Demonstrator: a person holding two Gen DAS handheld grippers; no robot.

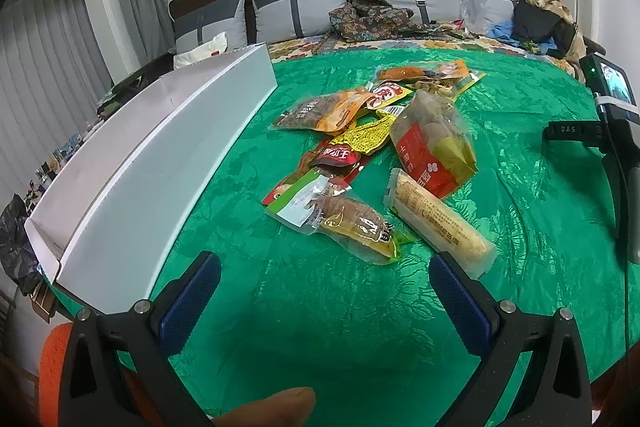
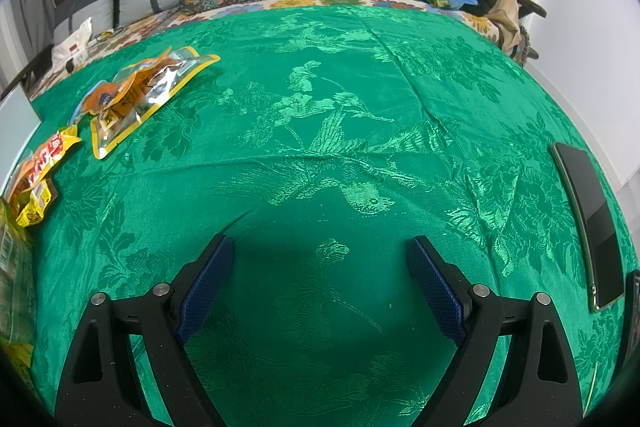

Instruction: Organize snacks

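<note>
One green cloth [image 1: 320, 307] spreads under both tongs. The long white box [image 1: 160, 155] runs ahead-left of the left gripper [image 1: 324, 267], whose jaws gape wide and empty. The snack pile [image 1: 372, 147] lies just ahead of it, nearest packet [image 1: 352, 223] between its fingertips' line. The right gripper [image 2: 320, 251], equally wide and empty, hovers over bare cloth, snacks [image 2: 136, 95] far ahead-left, a phone [image 2: 592, 223] to its right.

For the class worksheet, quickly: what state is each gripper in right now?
Left gripper: open, holding nothing.
Right gripper: open, holding nothing.
</note>
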